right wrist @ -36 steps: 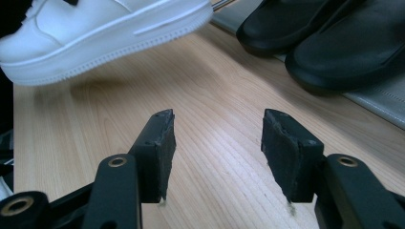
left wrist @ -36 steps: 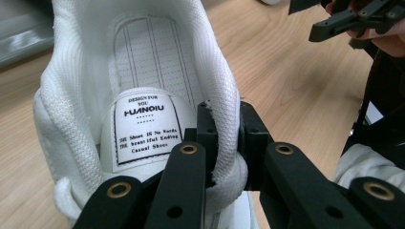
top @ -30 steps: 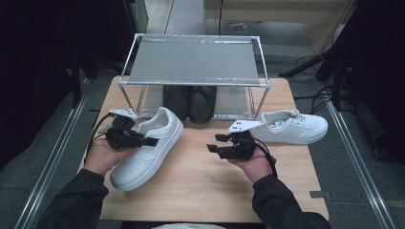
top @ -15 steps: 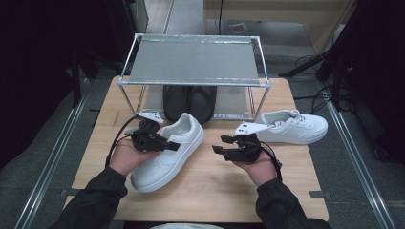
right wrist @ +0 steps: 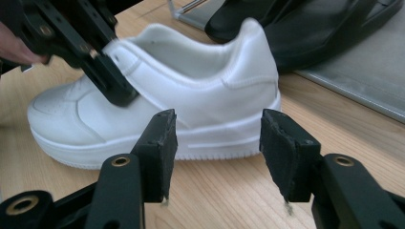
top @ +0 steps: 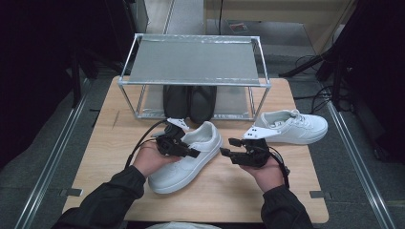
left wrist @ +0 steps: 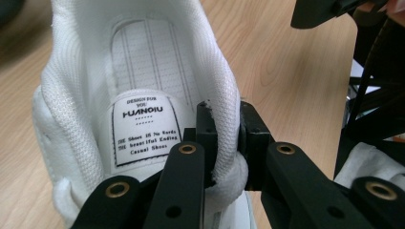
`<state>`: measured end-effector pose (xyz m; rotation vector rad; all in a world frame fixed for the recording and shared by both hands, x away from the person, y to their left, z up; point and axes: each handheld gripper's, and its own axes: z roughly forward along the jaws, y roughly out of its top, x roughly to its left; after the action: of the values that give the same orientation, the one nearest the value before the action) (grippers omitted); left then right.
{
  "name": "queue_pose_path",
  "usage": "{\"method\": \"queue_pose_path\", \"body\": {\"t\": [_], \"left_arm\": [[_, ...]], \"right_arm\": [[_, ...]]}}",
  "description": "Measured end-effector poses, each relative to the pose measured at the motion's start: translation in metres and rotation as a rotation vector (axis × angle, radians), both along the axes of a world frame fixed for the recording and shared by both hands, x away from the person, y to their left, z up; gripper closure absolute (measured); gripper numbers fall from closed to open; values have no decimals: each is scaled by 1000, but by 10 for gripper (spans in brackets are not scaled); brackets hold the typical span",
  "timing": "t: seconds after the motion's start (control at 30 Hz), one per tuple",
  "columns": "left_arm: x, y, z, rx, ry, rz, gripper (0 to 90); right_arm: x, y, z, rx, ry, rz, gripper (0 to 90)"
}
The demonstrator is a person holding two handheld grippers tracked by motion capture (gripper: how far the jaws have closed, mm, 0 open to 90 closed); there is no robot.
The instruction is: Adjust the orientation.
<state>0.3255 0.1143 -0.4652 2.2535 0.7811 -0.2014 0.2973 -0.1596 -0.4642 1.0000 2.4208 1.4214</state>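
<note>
The left gripper pinched the padded mesh collar of a smooth white sneaker; the right gripper's black fingers stood spread, empty, above the wood-grain surface.

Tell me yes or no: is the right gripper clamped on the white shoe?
No: in the right gripper view the right gripper has its jaws apart over bare table, short of the white shoe, which the left gripper grips.

left gripper gripping the near white sneaker at its collar | right gripper hovering just beside that shoe's heel, jaws apart | second white sneaker lying right | black shoes sitting under the metal rack
</note>
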Motion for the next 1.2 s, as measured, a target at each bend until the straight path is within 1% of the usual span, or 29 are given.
{"method": "queue_pose_path", "body": {"t": [0.1,0.13,0.2,0.33,0.37,0.4,0.43,0.47,0.5,0.57,0.6,0.67,0.7,0.73,0.77,0.8,0.83,0.87,0.9,0.93,0.97,1.03,1.1,1.13,1.17,1.2], "left_arm": [[0,-4,-5,5,-12,-18,812],[1,-5,-8,1,1,-23,807],[0,-8,-11,3,6,-34,796],[-3,-10,-10,10,-27,-38,739],[-2,-9,-10,8,-25,-38,725],[-2,-7,-8,9,-24,-26,717],[-2,-4,-7,3,-23,-21,694],[-3,-1,-4,-9,-22,-6,685],[-3,1,-2,-10,-25,2,668],[-5,6,2,-13,-27,10,652],[-7,9,5,-17,-33,16,647],[-11,14,8,-21,-41,26,640],[-13,17,10,-29,-46,41,639],[-15,21,12,-41,-46,44,642],[-16,22,13,-44,-47,51,642],[-17,25,14,-48,-40,55,651],[-20,26,15,-58,-39,64,681],[-21,28,16,-65,-36,65,704],[-23,29,16,-66,-29,64,728],[-25,29,16,-62,-31,64,745],[-29,30,16,-61,-33,65,776],[-34,32,16,-62,-33,69,832],[-38,35,15,-66,-21,86,842],[-40,36,13,-63,-27,91,858],[-43,37,12,-61,-25,95,874],[-46,37,10,-51,-27,97,884]], "right_arm": [[-2,-1,-1,-7,-1,-13,485],[-2,-1,-2,-7,-1,-16,485],[-2,-1,-2,-2,3,-22,485],[-2,-1,-3,11,10,-22,497],[-1,-1,-3,10,11,-22,500],[-1,-1,-3,9,12,-21,504],[-1,-2,-3,10,15,-22,508],[0,-1,-3,12,18,-22,515],[1,-1,-3,17,19,-19,523],[1,0,-3,20,21,-15,544],[1,1,-3,20,22,-9,564],[2,3,-3,22,29,8,638],[2,4,-2,23,40,17,668],[2,6,-2,26,48,24,707],[3,8,-2,31,62,32,742],[3,9,-1,32,66,33,766],[5,11,0,47,84,36,811],[6,13,1,55,95,43,829],[7,14,2,57,100,46,867],[8,16,2,60,106,51,886],[9,17,3,59,110,56,900],[13,21,3,54,119,69,900],[16,24,3,52,125,74,900],[17,25,3,49,125,75,900],[19,26,2,46,125,80,900],[20,28,2,40,128,82,900]]}}
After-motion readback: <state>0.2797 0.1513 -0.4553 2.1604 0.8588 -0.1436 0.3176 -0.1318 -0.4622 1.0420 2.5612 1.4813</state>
